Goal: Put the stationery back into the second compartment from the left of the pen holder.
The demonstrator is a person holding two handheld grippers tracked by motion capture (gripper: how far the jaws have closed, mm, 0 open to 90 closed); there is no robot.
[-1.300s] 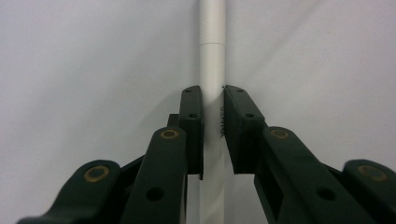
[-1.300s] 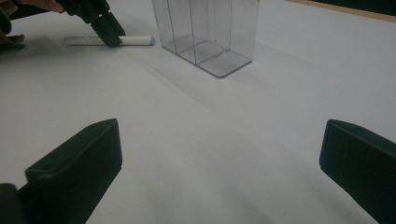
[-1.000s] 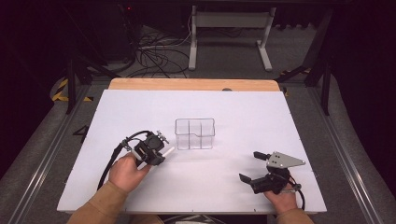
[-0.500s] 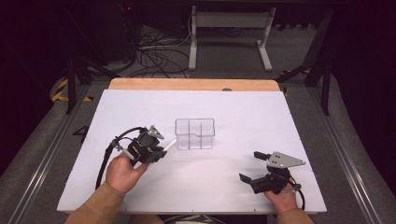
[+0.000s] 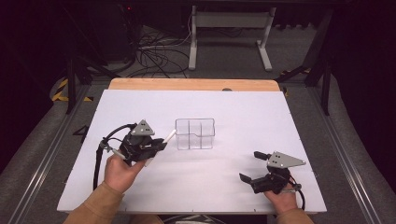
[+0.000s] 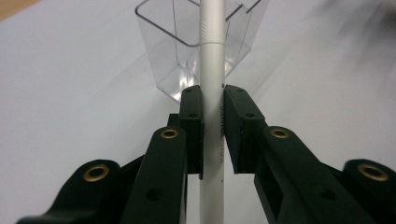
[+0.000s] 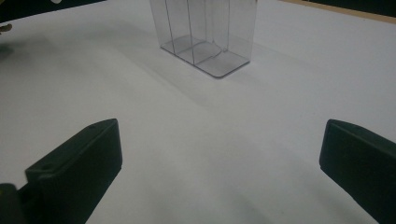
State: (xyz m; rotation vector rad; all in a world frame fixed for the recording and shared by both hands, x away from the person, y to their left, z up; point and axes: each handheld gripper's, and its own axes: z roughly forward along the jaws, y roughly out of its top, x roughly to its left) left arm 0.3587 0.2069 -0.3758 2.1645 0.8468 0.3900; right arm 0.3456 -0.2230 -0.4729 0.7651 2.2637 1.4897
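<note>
1. From the high view we see the left gripper (image 5: 156,145) clamped on a white pen (image 5: 161,143), whose tip points at the clear divided holder (image 5: 195,134) near the middle of the white table (image 5: 243,116); the right gripper (image 5: 253,165) rests with its jaws wide.
2. In the left gripper view, we see the pen (image 6: 211,70) pinched between both pads, its far end in front of the holder (image 6: 177,42).
3. In the right gripper view, we see jaws spread wide with nothing between them, and the holder (image 7: 205,35) stands well ahead.

This looks like a lab or test room, dark beyond the lit bench. A white sheet (image 5: 280,121) covers the wooden worktop (image 5: 187,84). Well beyond the fingers, loose cables (image 5: 154,56) tangle on grey floor by a metal stand (image 5: 229,28) and yellow-black hazard tape (image 5: 60,89).
</note>
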